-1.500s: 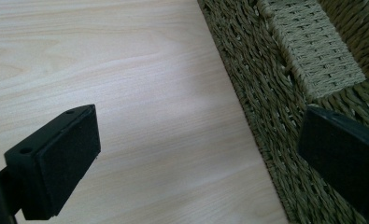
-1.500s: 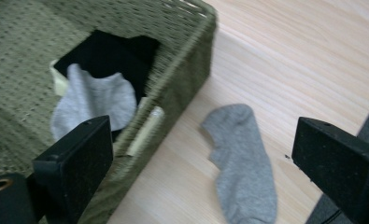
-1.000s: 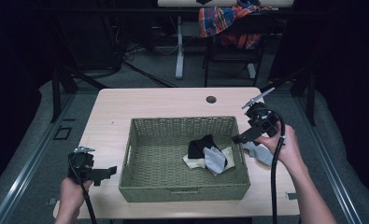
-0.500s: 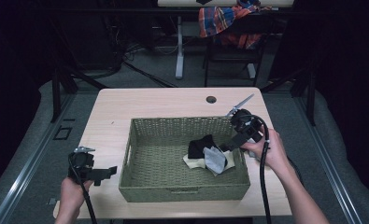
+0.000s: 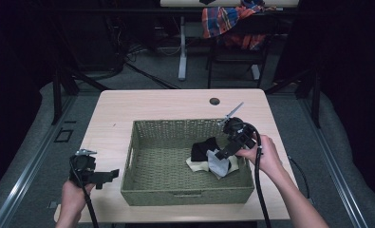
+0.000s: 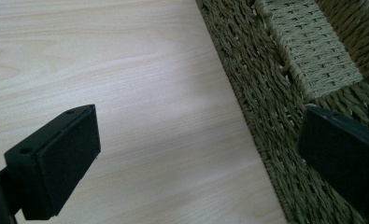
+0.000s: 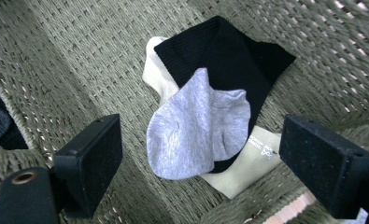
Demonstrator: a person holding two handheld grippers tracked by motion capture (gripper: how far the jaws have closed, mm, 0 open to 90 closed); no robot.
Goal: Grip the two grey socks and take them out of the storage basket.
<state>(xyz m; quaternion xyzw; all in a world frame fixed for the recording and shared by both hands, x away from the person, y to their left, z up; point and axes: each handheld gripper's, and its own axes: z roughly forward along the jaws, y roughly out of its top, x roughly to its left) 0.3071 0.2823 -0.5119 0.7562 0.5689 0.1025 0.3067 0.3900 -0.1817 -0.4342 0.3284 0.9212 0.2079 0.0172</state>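
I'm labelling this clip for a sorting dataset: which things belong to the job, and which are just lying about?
Likely part of the job:
- right hand-held gripper, open over the socks
- grey sock
- black sock
- cream sock
- wicker basket

Just about:
- left hand-held gripper, open over the table
- plaid cloth behind

The left gripper [image 5: 110, 175] is held low at the person's left, jaws spread wide and empty. The right gripper [image 5: 217, 155] is held out by the right hand [image 5: 264, 154], angled downward, its jaws parted with nothing between them.
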